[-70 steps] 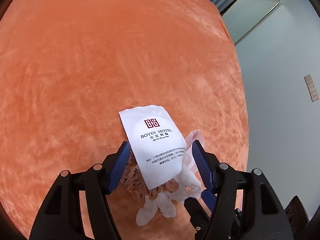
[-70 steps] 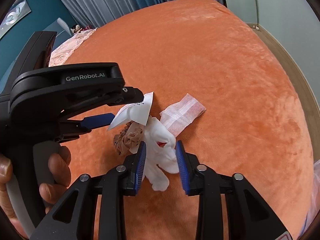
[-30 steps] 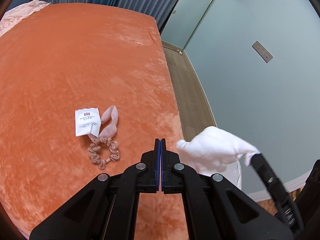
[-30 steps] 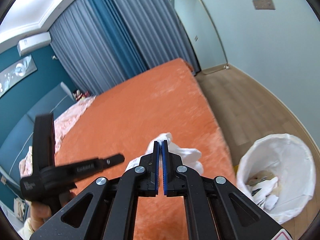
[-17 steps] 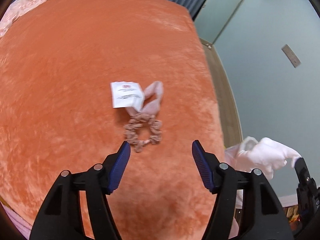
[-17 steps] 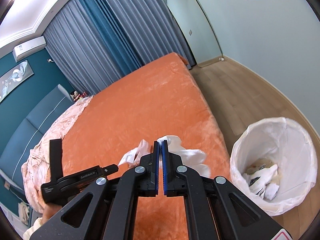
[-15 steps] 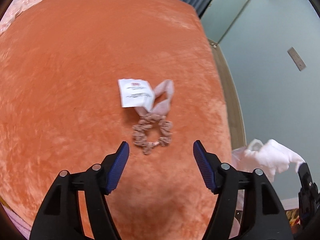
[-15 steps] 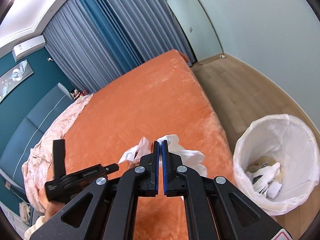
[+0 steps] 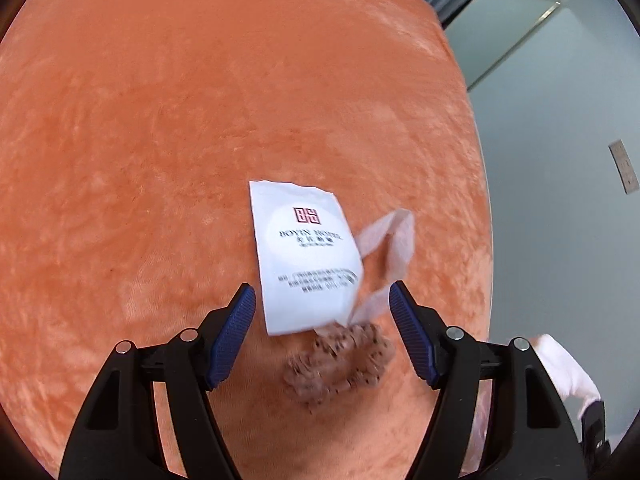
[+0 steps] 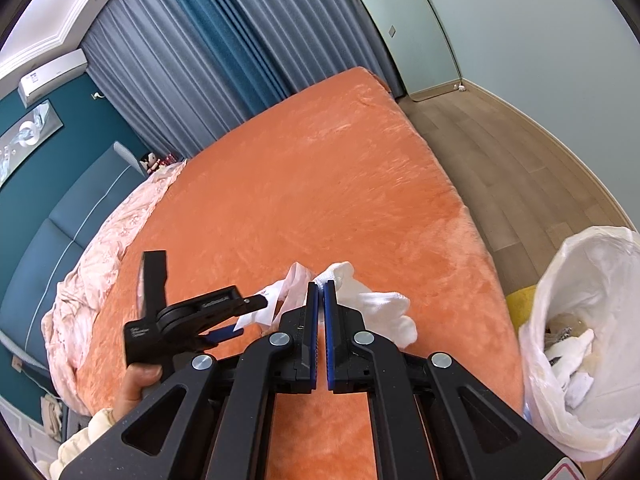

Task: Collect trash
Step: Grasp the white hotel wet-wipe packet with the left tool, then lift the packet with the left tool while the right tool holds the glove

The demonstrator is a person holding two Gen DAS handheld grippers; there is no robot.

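The white paper sachet (image 9: pixel 306 256) with its red logo lies flat on the plush orange bed (image 9: pixel 160 140), its near edge between the pads of your left hand-held gripper (image 9: pixel 322 332), which stands wide apart, touching nothing. A crinkled brown scrunchie (image 9: pixel 340 360) lies between the same pads; a gauzy pink strip (image 9: pixel 390 248) curls beside the sachet. Your right hand-held gripper (image 10: pixel 321 292) is clamped on a soft white cloth (image 10: pixel 380 308), near the plastic-lined trash bin (image 10: pixel 580 320).

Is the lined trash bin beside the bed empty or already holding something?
Holding something: white crumpled scraps lie inside the trash bin, seen from the right wrist.
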